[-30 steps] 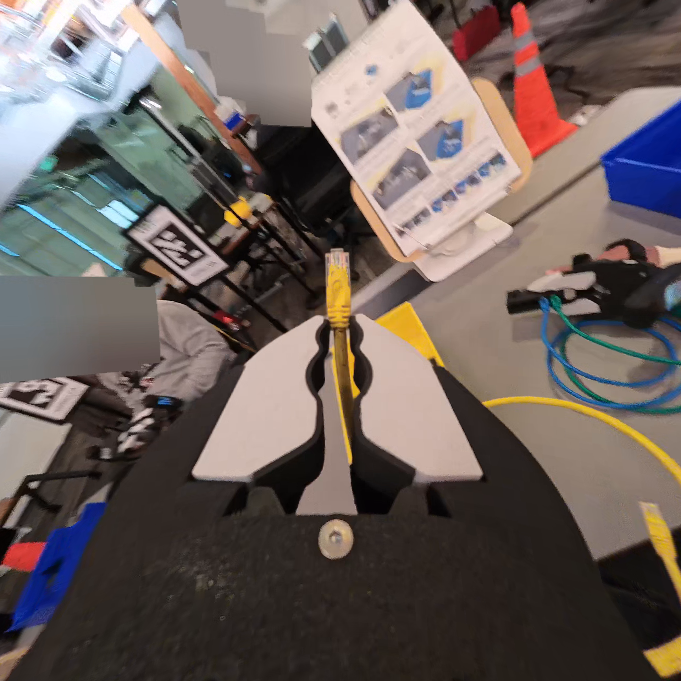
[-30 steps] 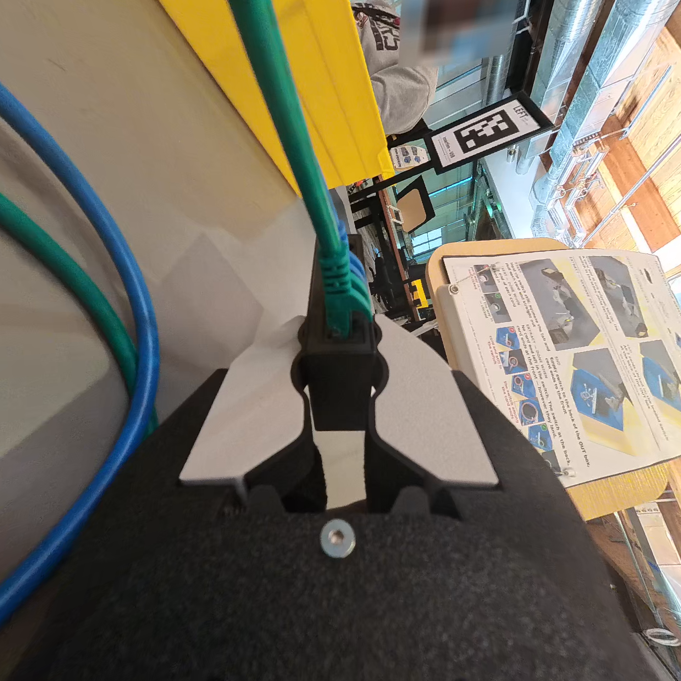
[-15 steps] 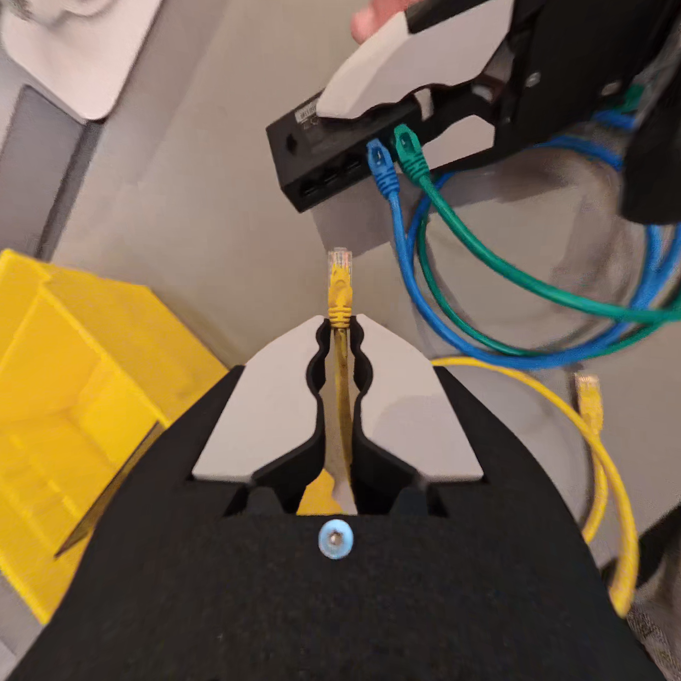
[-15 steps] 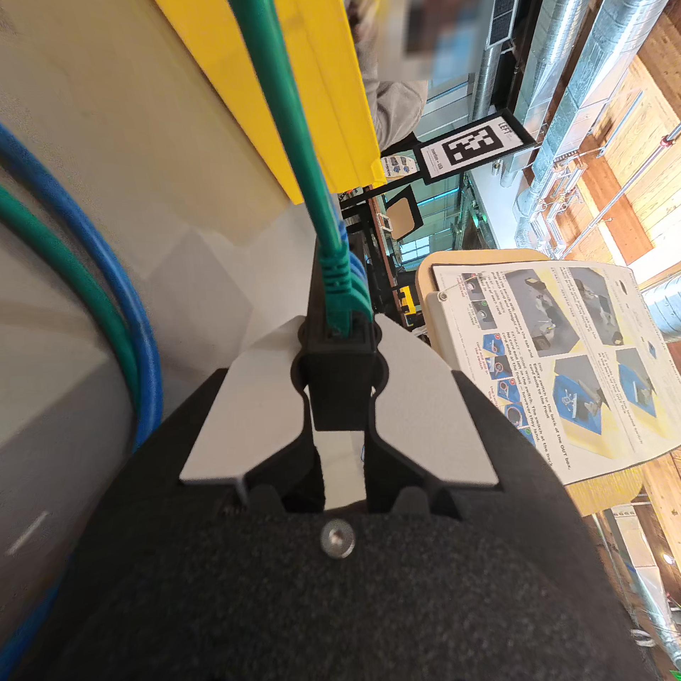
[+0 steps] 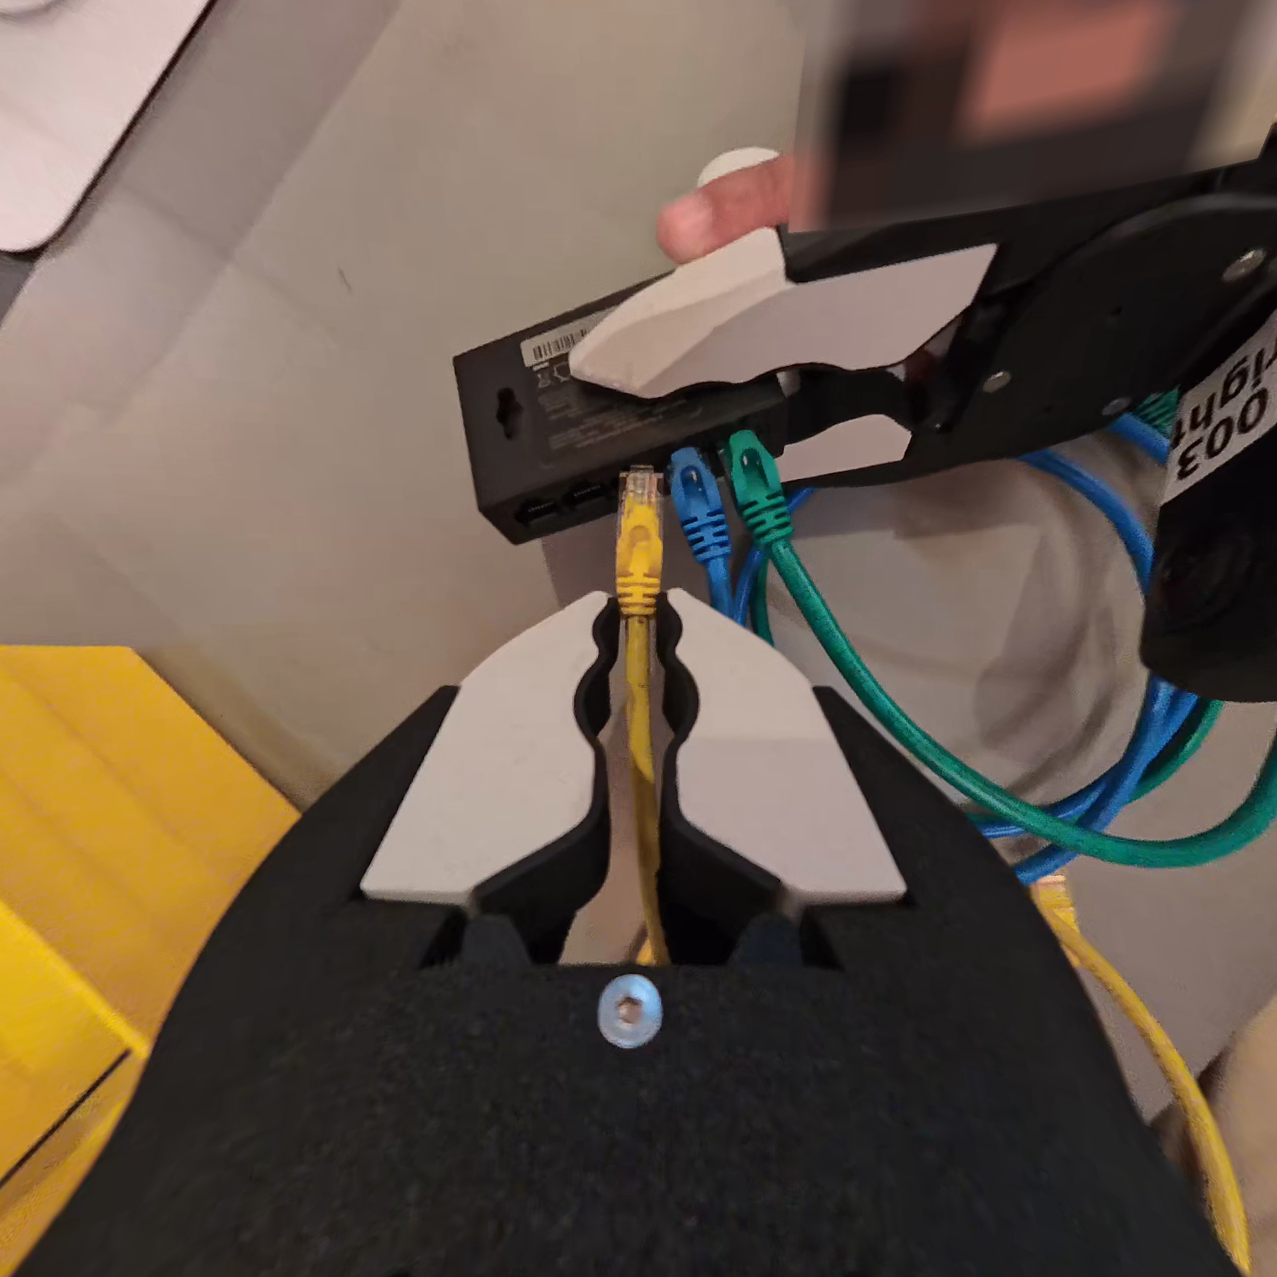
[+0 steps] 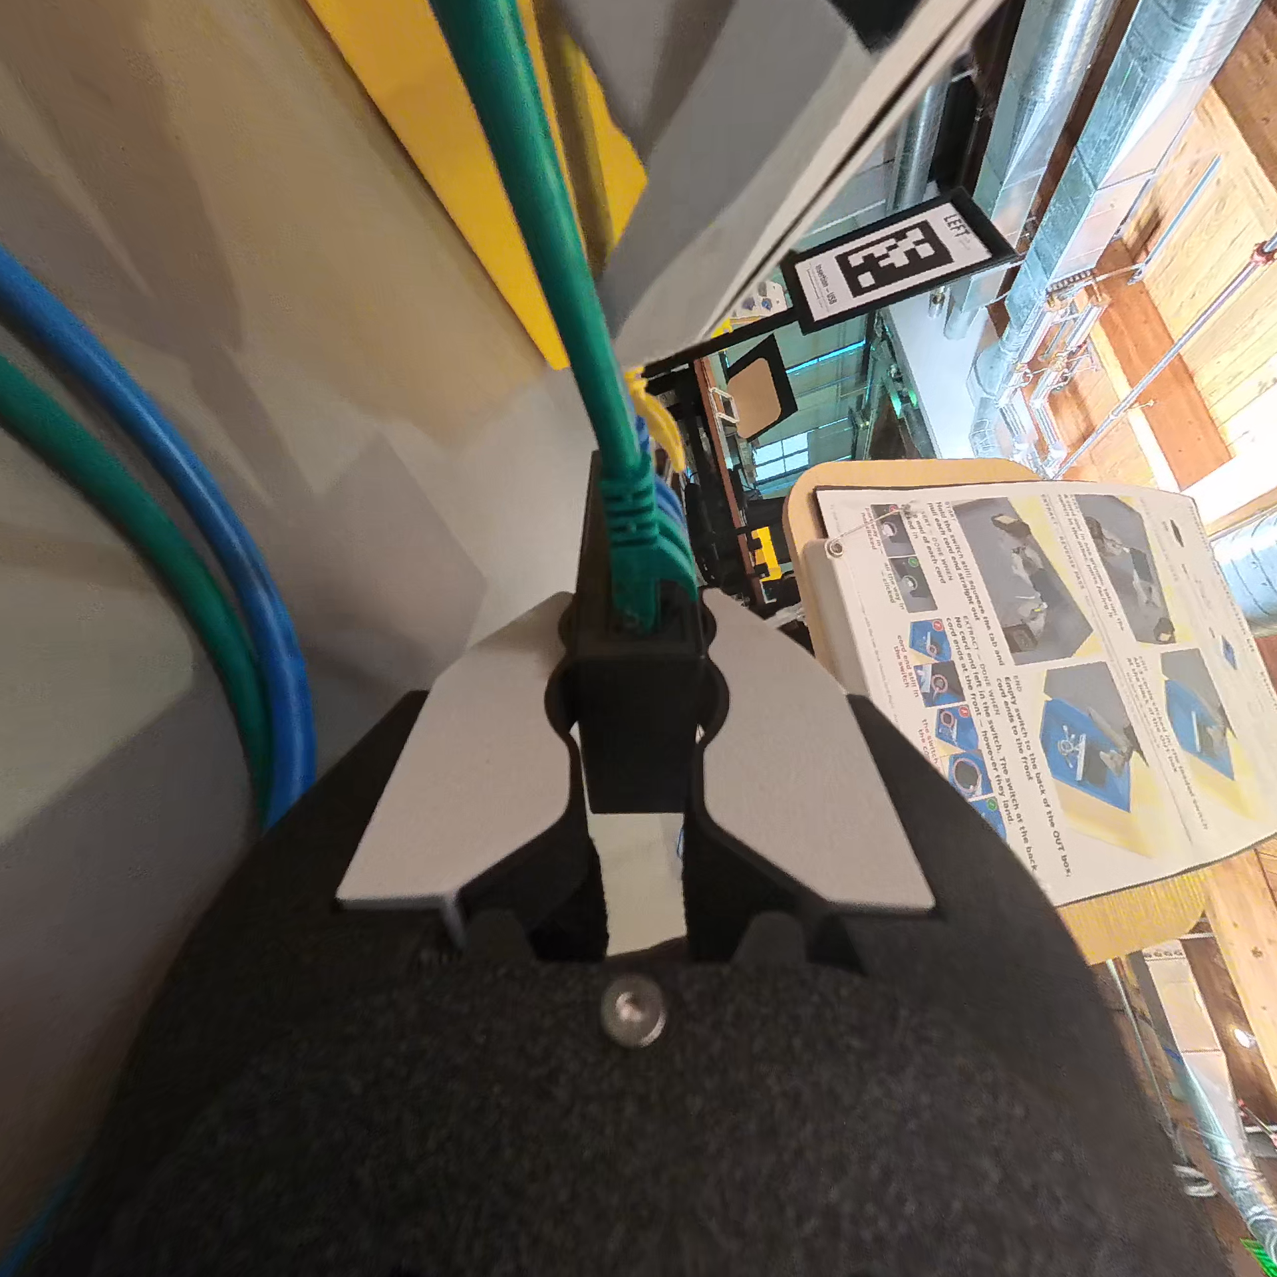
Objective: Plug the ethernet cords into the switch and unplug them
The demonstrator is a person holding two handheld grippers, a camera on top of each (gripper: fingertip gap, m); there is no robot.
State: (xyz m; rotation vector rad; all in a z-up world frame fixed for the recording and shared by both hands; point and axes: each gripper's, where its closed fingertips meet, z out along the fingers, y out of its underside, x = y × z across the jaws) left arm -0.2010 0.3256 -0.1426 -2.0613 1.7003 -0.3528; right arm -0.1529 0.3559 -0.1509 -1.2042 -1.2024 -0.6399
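Observation:
My left gripper (image 5: pixel 637 608) is shut on a yellow ethernet cord (image 5: pixel 639 546). Its clear plug tip sits right at a port of the black switch (image 5: pixel 553 442), next to the plugged-in blue cord (image 5: pixel 701 511) and green cord (image 5: pixel 760 504). My right gripper (image 6: pixel 636 615) is shut on the switch (image 6: pixel 632 732) and holds it above the grey table; it also shows in the left wrist view (image 5: pixel 691 345). In the right wrist view the green cord (image 6: pixel 632 546) enters the switch, with the blue cord's plug (image 6: pixel 667 511) and the yellow plug (image 6: pixel 660 428) behind it.
A yellow bin (image 5: pixel 83 864) stands at the left of the table (image 5: pixel 242 414). Loops of blue and green cord (image 5: pixel 1105 815) and the yellow cord's other end (image 5: pixel 1057 905) lie at the right. A picture sheet on a board (image 6: pixel 1071 663) stands beyond the switch.
My left gripper has swung down from facing the room and carried the yellow plug up to the switch's ports. The right gripper keeps holding the switch, nearly still.

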